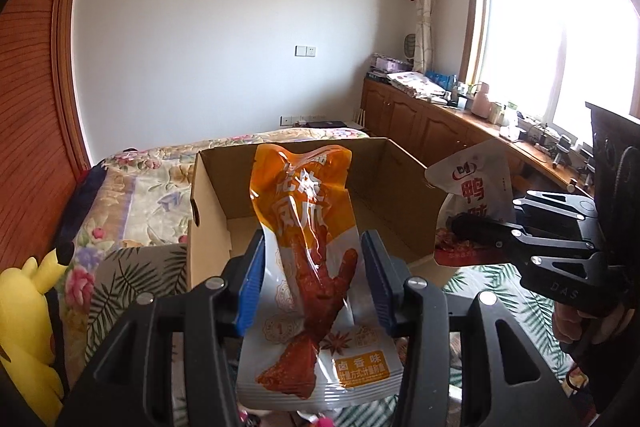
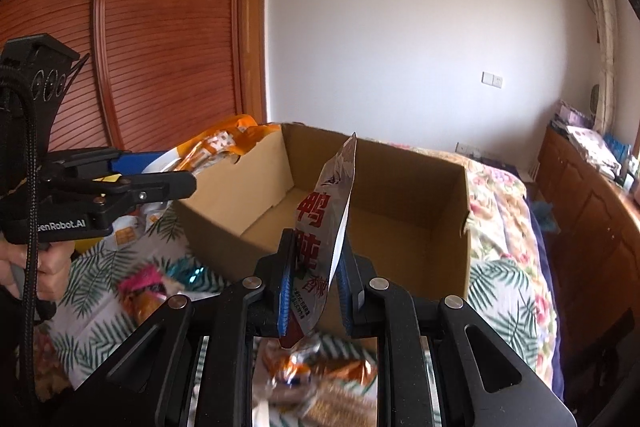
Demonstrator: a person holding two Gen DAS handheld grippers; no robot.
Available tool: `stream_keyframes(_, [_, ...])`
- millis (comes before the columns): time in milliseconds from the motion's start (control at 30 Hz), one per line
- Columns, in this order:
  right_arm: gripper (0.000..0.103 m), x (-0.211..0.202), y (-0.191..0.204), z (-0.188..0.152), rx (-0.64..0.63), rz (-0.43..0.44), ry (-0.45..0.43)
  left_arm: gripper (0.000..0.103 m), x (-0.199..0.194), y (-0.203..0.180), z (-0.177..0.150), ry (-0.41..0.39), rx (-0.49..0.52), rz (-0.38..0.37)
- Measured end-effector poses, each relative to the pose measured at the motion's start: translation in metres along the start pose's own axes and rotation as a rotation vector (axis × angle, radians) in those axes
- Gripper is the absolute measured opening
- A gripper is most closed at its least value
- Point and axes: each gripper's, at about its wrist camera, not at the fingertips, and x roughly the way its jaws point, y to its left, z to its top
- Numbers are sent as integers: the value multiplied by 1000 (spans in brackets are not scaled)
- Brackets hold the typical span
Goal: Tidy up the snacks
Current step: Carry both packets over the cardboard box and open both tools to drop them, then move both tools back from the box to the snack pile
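Snacks ride in both my grippers, each packet upright with its long axis vertical, and the open cardboard box (image 1: 400, 187) lies just ahead and below on the bed. My left gripper (image 1: 314, 283) is clamped on the orange chicken-foot packet (image 1: 308, 247) near the box's near-left wall; my right gripper (image 2: 314, 283) pinches the white duck-neck packet (image 2: 324, 227) edge-on, over the near rim.

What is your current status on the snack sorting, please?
Left tool shut on orange chicken-foot packet; right tool shut on white duck-neck packet. Both held up before the open cardboard box, nothing visible inside it. Path clear.
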Motion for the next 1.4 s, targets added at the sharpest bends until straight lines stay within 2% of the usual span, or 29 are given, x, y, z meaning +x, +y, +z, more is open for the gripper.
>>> stream_keyframes(300, [17,32,-13,11,26,-2,7,46,40,13,10,29,-15,10])
stream_keyframes(733, [17,68,-27,4,59,-25,56,47,84,10,7,86,-9,38])
stream_keyframes(967, [19,80,-28,1,74,-29,83,53,92,7,4,106,-1,79])
stream_keyframes(1133, [33,82,-26,-1,84,-29,94,56,92,5,-2,105,12,103])
stream_keyframes(1400, [33,60,-17,-4,86,-15,79,59,74,4,-5,91,0,83])
